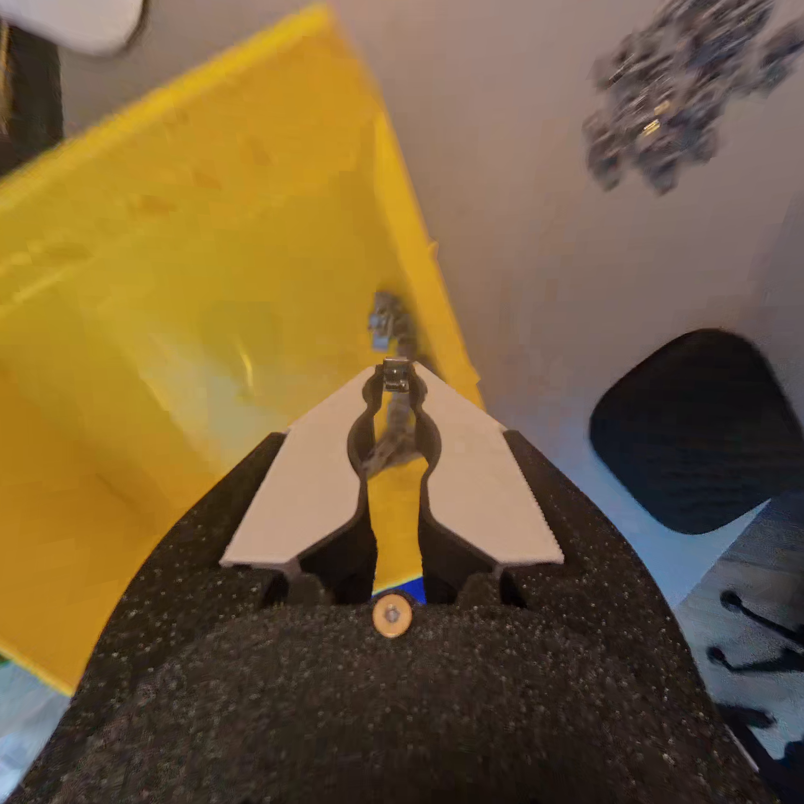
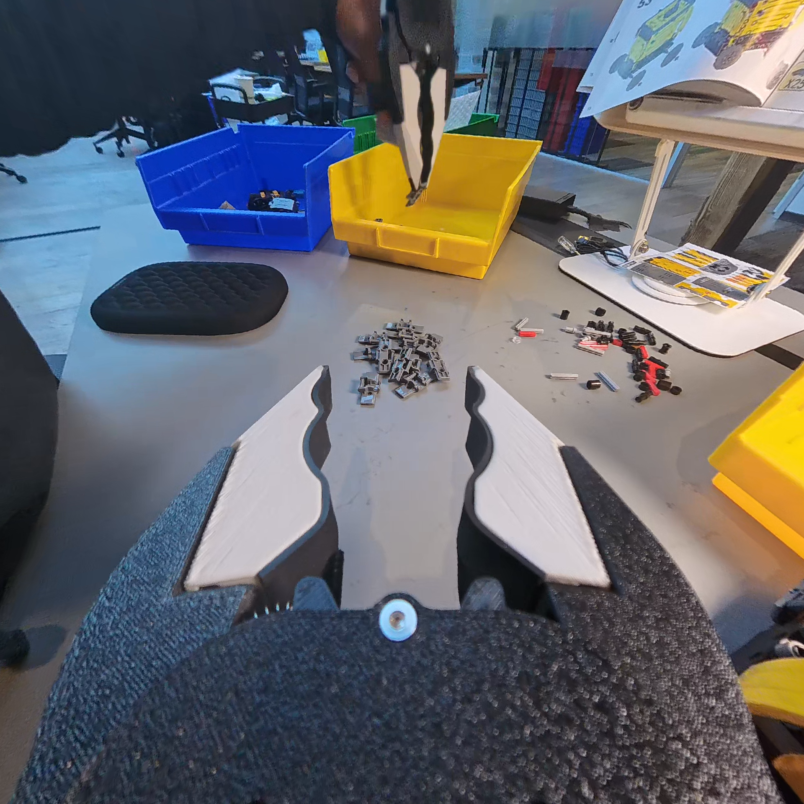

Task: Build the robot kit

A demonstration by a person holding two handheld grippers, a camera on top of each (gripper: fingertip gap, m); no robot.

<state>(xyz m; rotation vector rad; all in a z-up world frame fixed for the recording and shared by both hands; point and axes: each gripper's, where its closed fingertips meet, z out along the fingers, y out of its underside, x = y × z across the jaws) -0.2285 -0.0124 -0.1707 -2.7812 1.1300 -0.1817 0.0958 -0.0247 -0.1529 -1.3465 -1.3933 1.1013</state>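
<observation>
My left gripper (image 1: 395, 374) is shut on a small grey brick piece (image 1: 395, 377), held over the inside of a yellow bin (image 1: 182, 243). Another small grey piece (image 1: 383, 319) shows just beyond the tips in the bin. In the right wrist view the left gripper (image 2: 417, 188) points down into the yellow bin (image 2: 435, 243) with the grey piece (image 2: 412, 198) at its tips. My right gripper (image 2: 398, 374) is open and empty, low over the grey table, just short of a pile of grey brick pieces (image 2: 402, 361). That pile also shows blurred in the left wrist view (image 1: 678, 100).
A blue bin (image 2: 243, 191) with a few parts stands left of the yellow one. A black padded rest (image 2: 189, 298) lies at left. Red, black and grey small parts (image 2: 626, 352) lie at right near a white stand (image 2: 678, 313) holding a booklet. Another yellow bin (image 2: 765, 470) is at the right edge.
</observation>
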